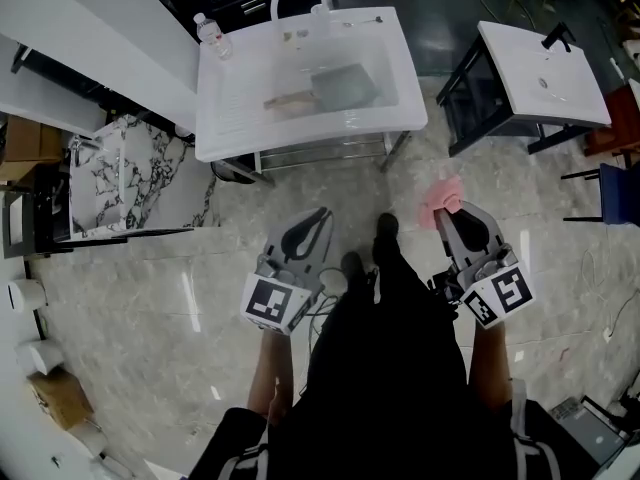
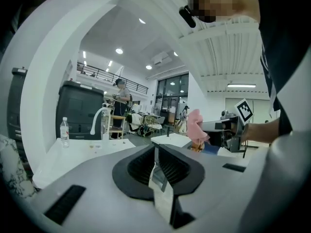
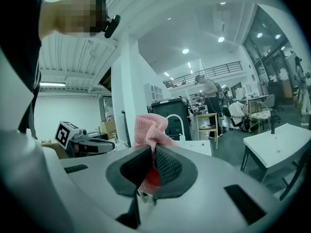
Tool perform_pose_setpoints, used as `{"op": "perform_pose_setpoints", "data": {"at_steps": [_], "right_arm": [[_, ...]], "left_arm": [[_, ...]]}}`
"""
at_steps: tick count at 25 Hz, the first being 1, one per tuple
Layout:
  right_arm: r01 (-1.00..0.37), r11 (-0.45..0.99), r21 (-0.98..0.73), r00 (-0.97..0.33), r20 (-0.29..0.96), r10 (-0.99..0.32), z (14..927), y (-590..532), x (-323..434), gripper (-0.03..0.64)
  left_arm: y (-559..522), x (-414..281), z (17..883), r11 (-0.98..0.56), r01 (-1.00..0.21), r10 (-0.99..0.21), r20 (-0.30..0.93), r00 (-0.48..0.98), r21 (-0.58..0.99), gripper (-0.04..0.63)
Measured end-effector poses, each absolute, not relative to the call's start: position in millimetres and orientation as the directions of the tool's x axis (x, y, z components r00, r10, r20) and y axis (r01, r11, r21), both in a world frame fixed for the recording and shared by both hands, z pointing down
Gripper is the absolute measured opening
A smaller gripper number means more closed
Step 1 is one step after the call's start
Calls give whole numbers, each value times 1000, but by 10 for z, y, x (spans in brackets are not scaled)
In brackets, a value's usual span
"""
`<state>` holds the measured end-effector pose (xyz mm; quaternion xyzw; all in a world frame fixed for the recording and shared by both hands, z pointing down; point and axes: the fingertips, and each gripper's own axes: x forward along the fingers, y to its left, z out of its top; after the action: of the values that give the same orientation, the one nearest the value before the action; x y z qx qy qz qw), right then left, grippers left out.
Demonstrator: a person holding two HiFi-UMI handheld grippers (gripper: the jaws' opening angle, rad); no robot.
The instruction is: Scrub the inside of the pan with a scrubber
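You've got the right gripper clamped on the pink scrubber. The mesh is bunched above the pads with a red bit pinched low between them, so the tool is in hand before you reach the sink. Gripping it by one end leaves the loose end free to rub with. The left gripper has its jaws together on nothing, probably left empty to steady the pan by its handle. Both grippers sit low in front of your body, side by side, pointing forward toward the sink. The pan lies inside the basin, opening up, with its wooden handle pointing to your left, so the inside looks reachable from above. It is well apart from both grippers, ahead and to the left of the right one, more in line with the left one, with floor between you and the sink. Scrubbing has not started. The step in hand looks like the approach: walk up, then bring the scrubber down into the pan. A water bottle stands at the sink's back left corner, apart from the pan.
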<state>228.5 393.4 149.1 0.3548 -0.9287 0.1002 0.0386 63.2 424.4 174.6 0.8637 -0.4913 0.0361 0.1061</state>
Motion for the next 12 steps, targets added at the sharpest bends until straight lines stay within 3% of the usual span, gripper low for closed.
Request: {"op": "perform_pose_setpoints", "data": {"at_steps": [8, 12], "right_arm": [[-606, 772, -192, -795, 117, -595, 1584, 3074, 2193, 37], [-555, 810, -189, -830, 69, -553, 1427, 2587, 2106, 37]], "left_arm": [[3521, 622, 1767, -471, -878, -844, 249, 476, 82, 51], [3078, 599, 1632, -435, -898, -870, 231, 437, 61, 51]]}}
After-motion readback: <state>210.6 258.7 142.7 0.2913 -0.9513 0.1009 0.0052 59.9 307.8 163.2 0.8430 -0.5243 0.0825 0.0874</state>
